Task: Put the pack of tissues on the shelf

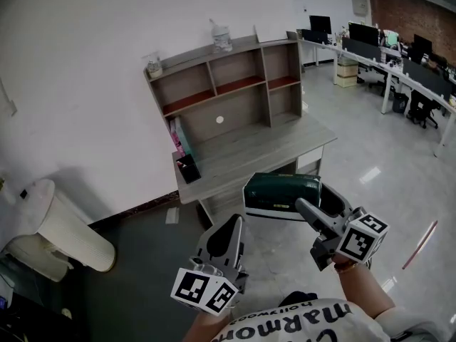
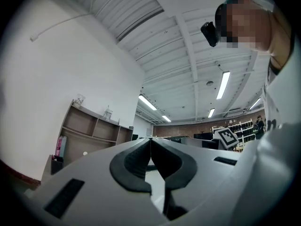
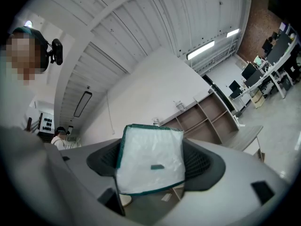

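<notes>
The soft, light, green-edged plastic pack of tissues, probably squashy and slippery, hangs clamped by one end in the right gripper, well short of the wooden shelf, while the left gripper is closed and empty.

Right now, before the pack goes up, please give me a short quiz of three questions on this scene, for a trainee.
1. True or false: the left gripper has its jaws together, with nothing between them.
2. Fill in: on top of the shelf stand two ____.
3. What holds the pack of tissues? A) the left gripper B) the right gripper C) the shelf

Key: 1 true; 2 bottles; 3 B.
</notes>
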